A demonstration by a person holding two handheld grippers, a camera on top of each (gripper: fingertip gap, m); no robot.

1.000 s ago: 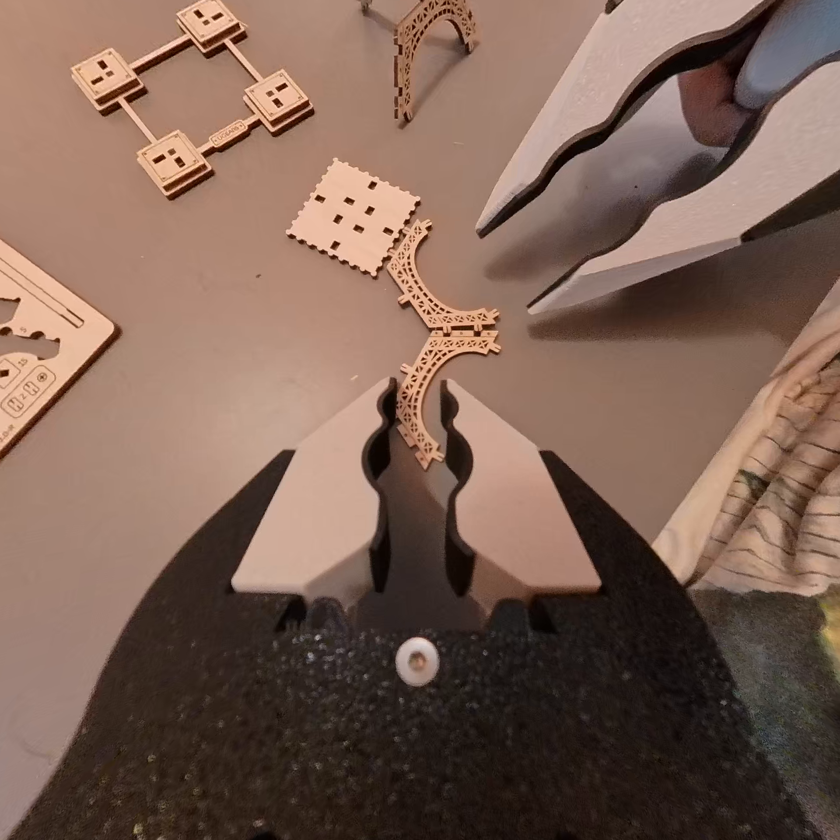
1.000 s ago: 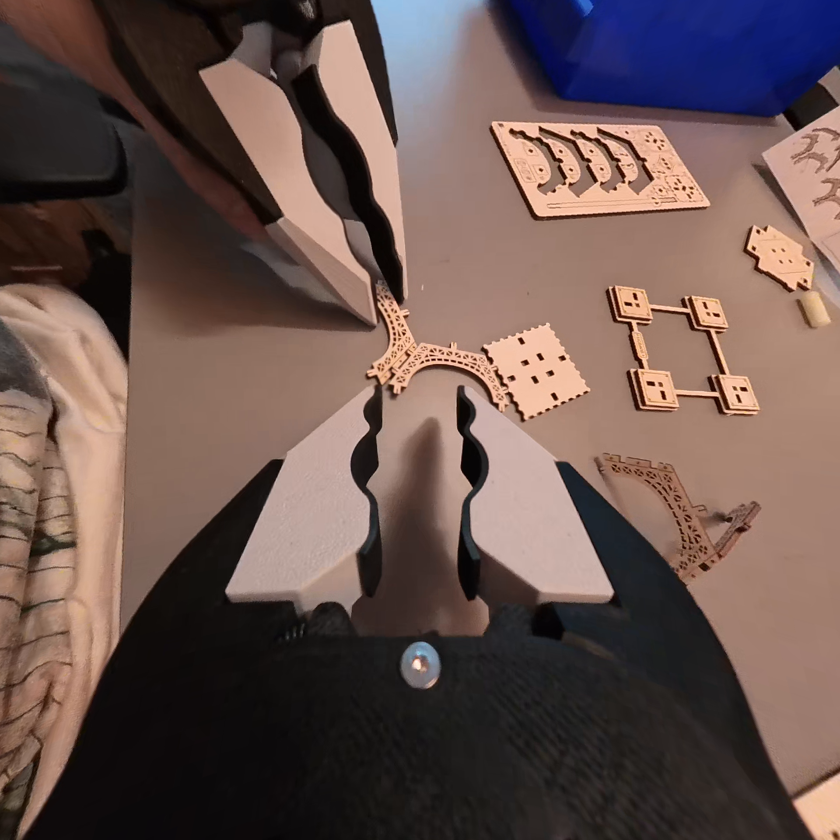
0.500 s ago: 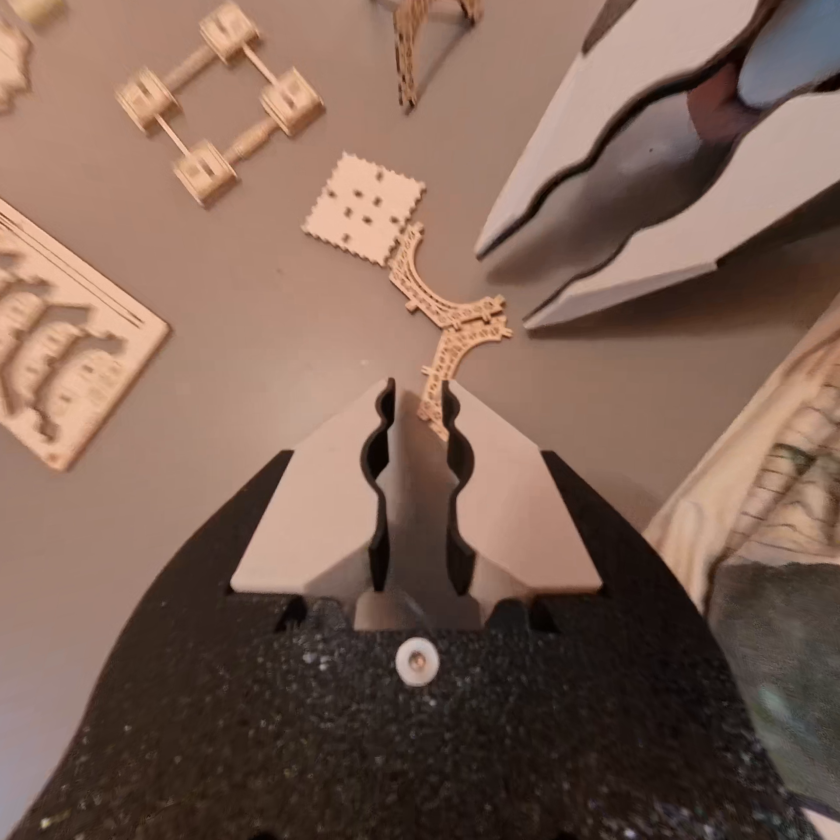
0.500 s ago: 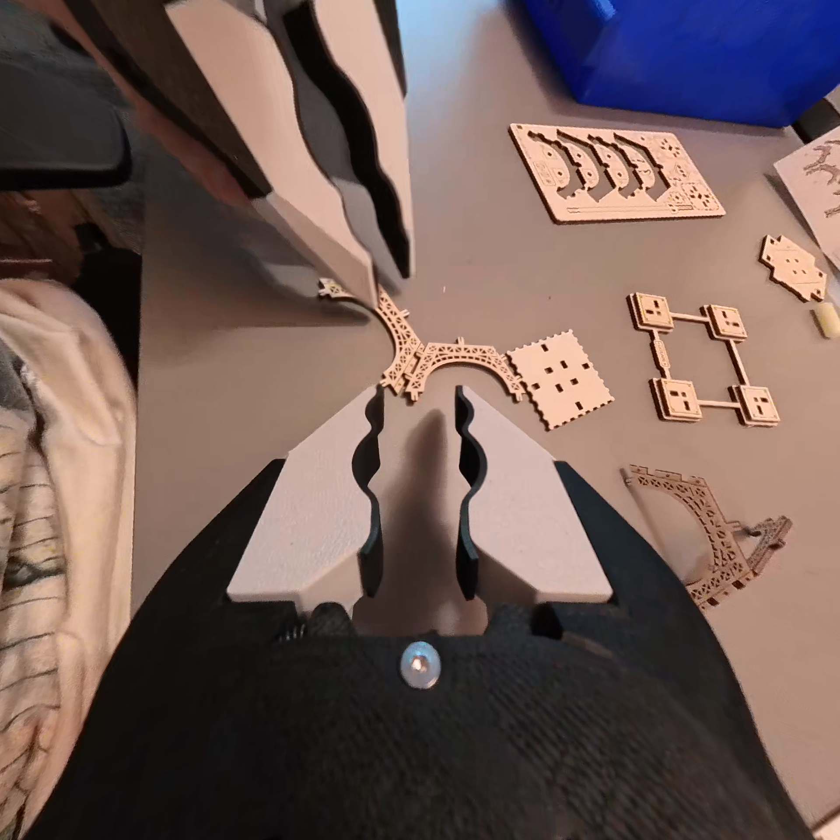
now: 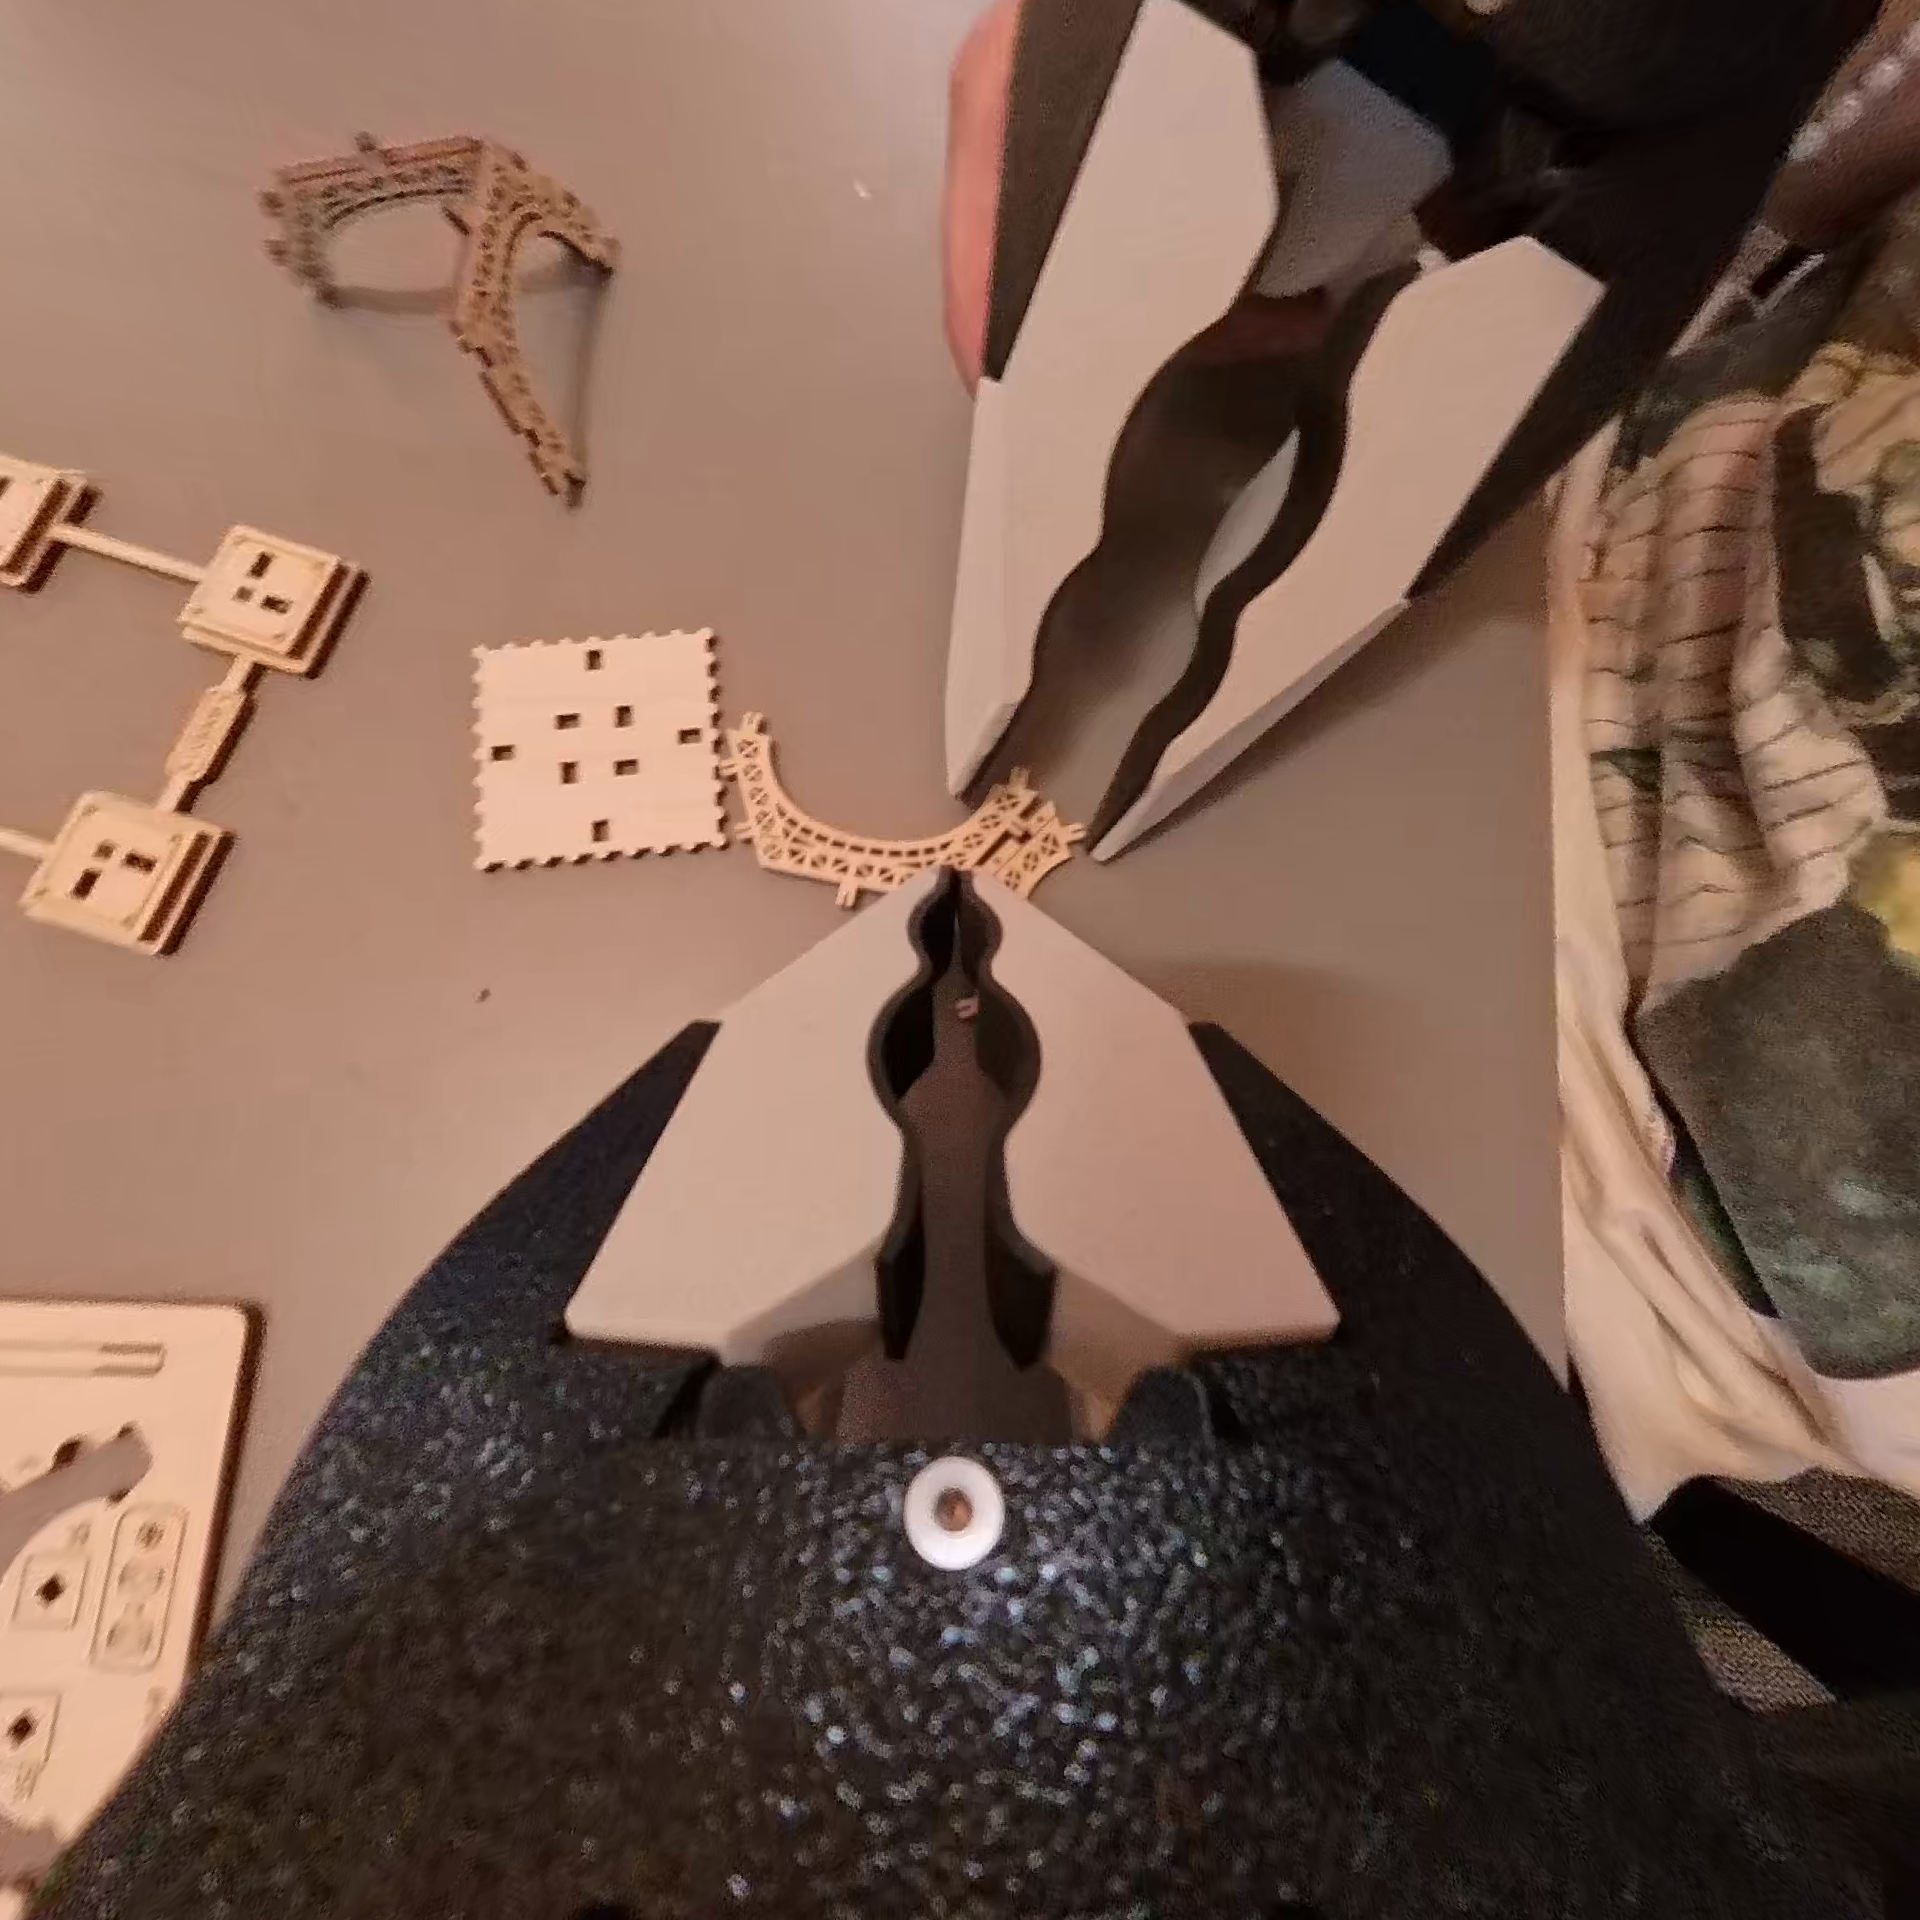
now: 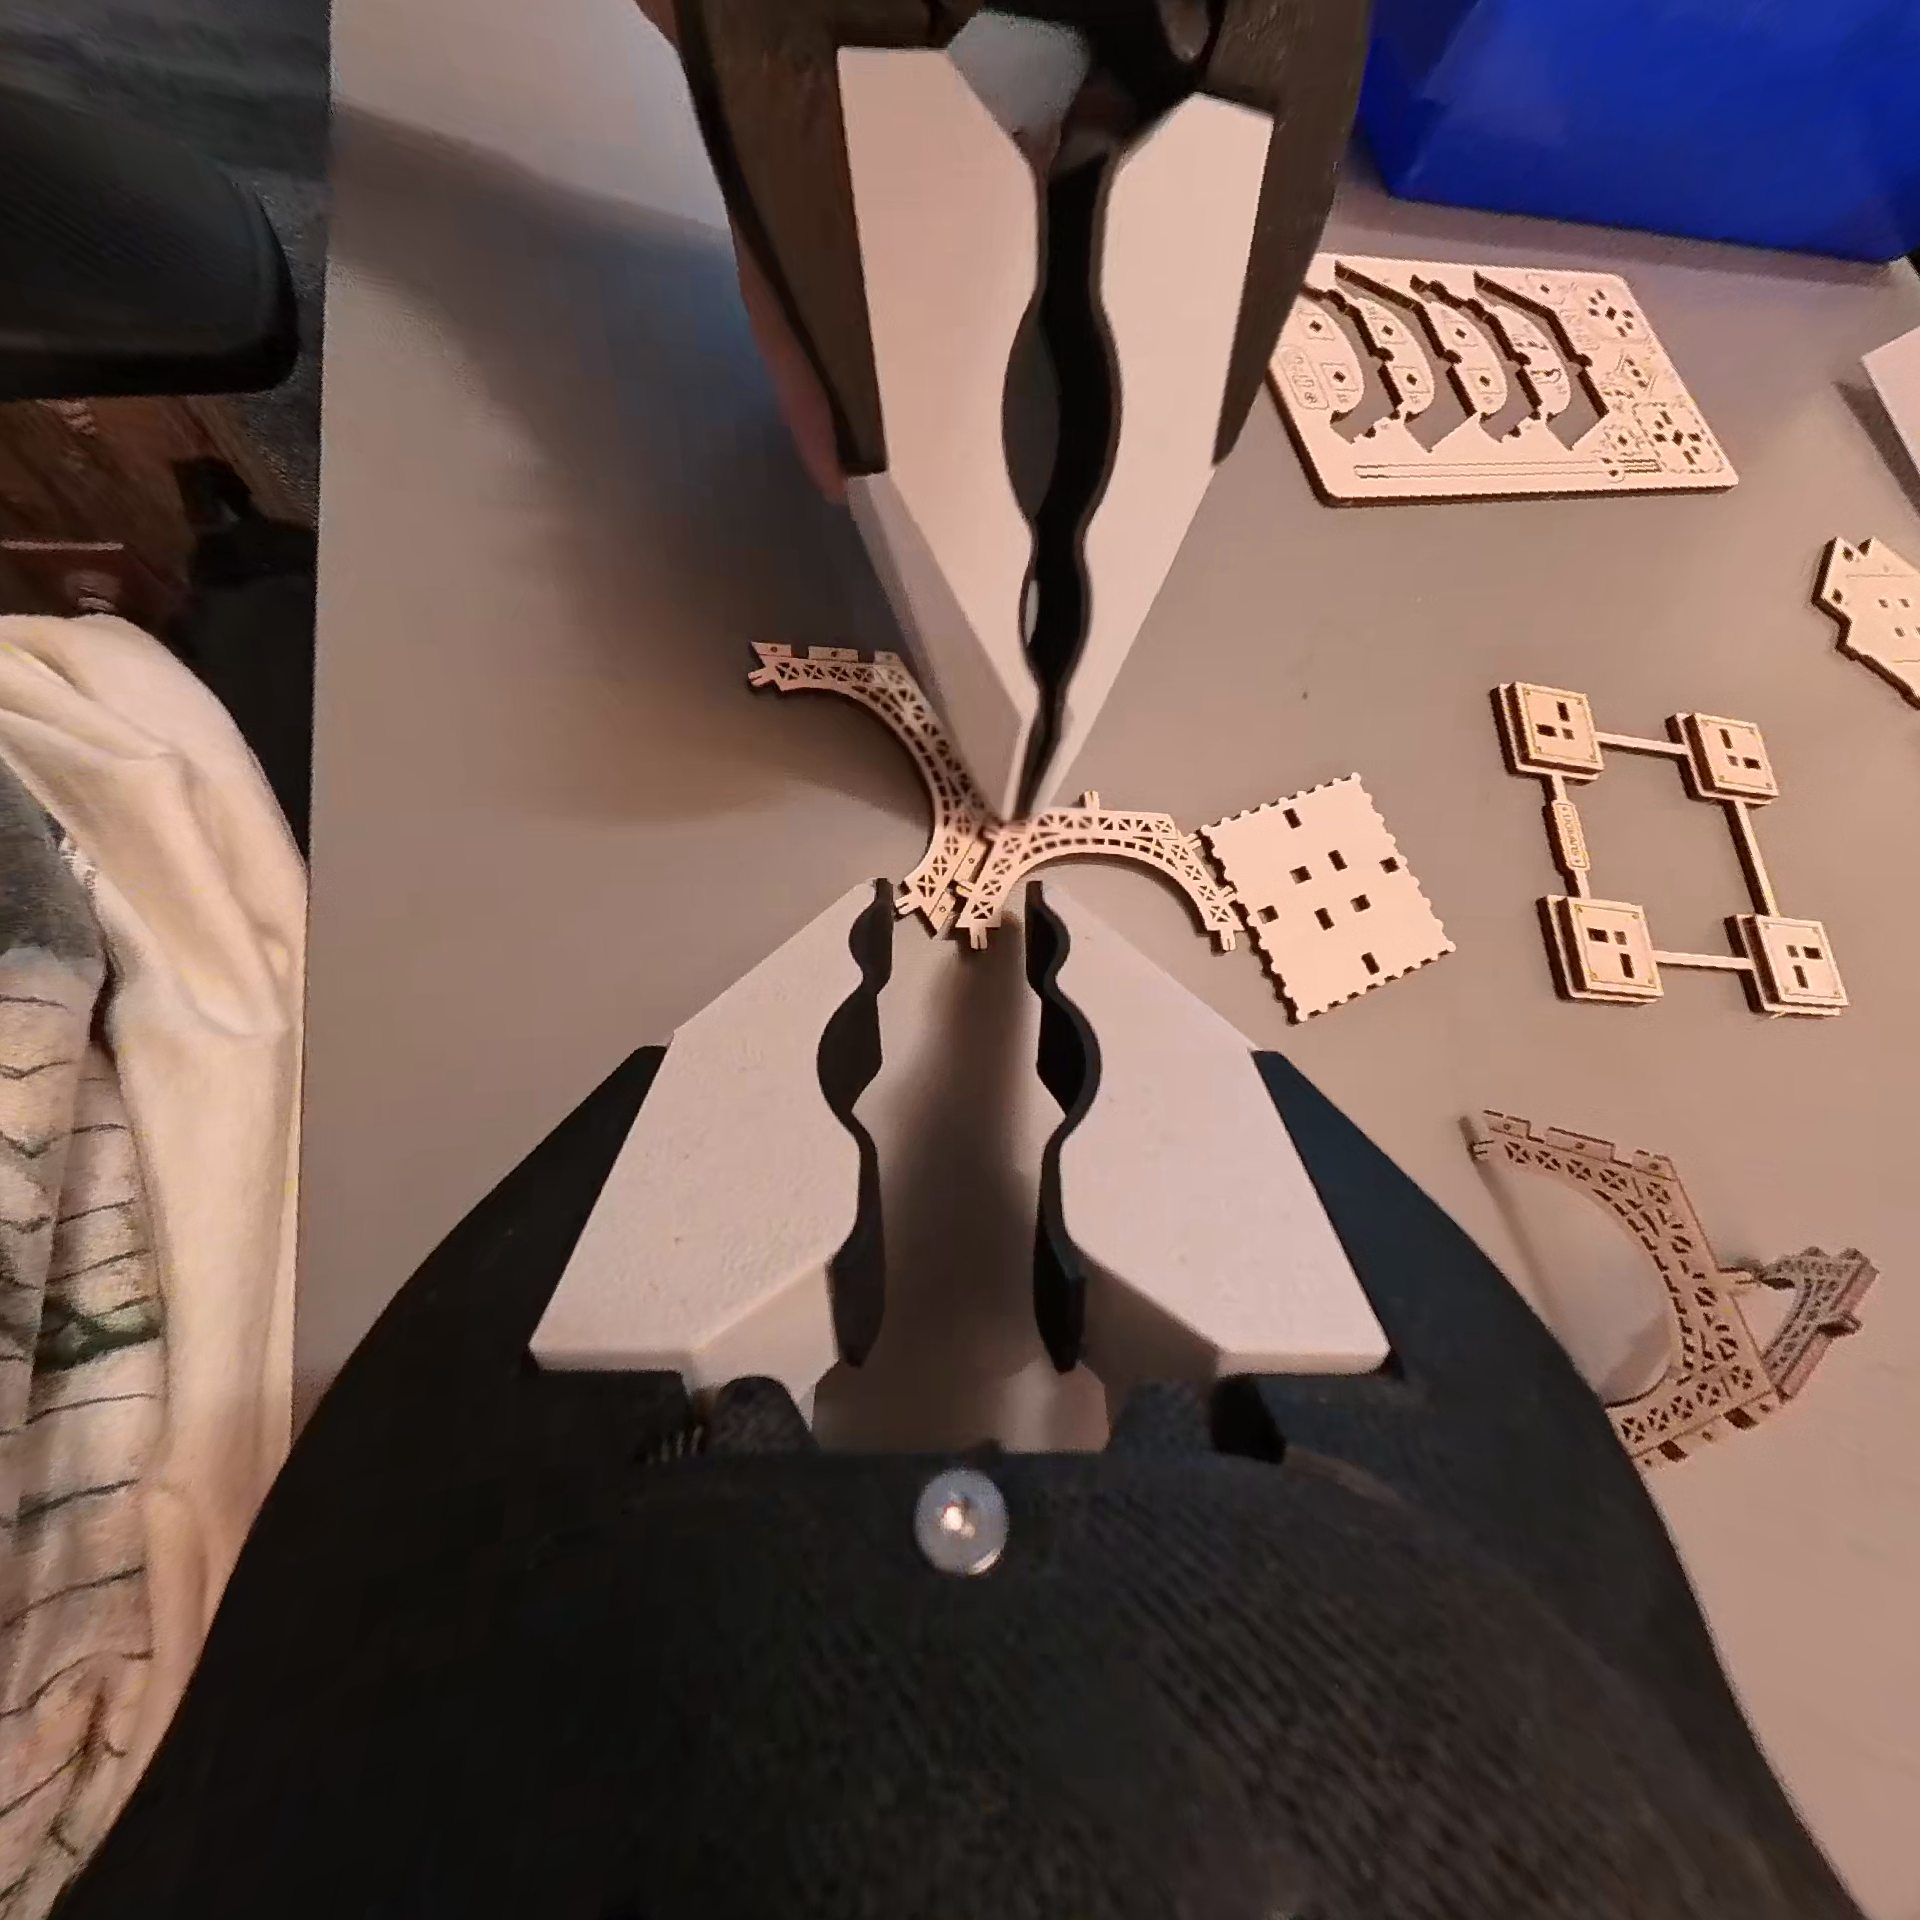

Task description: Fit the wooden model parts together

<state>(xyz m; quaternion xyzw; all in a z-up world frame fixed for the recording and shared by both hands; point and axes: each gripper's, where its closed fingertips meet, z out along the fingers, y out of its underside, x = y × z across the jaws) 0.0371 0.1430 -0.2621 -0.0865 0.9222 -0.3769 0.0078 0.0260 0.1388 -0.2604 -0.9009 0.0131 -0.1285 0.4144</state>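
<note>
Two flat wooden lattice arches lie end to end on the grey table (image 6: pixel 582 727): a left arch (image 6: pixel 883 717) and a right arch (image 6: pixel 1122 836). My left gripper (image 5: pixel 951 883) is shut, and its tips rest where the arches meet; it comes in from above in the right wrist view (image 6: pixel 1023 808). I cannot tell whether it pinches wood. The left arch is mostly hidden under its fingers in the left wrist view, where only the right arch (image 5: pixel 862 847) shows. My right gripper (image 6: pixel 958 899) is open and empty, with its tips on either side of the arches' joined feet; it also shows in the left wrist view (image 5: pixel 1039 821).
A slotted square plate (image 6: pixel 1325 899) touches the right arch. Beyond it lie a four-pad frame (image 6: pixel 1673 852), a standing arch pair (image 6: pixel 1662 1299), a punched-out parts sheet (image 6: pixel 1496 384) and a blue bin (image 6: pixel 1662 94). A person's clothing (image 6: pixel 104 1039) is at the table's left edge. My two grippers' fingertips are within a few centimetres of each other.
My left gripper has shut and swung round to face the right gripper head-on. The left arch has turned on the table. My right gripper has moved up to the arches' joint.
</note>
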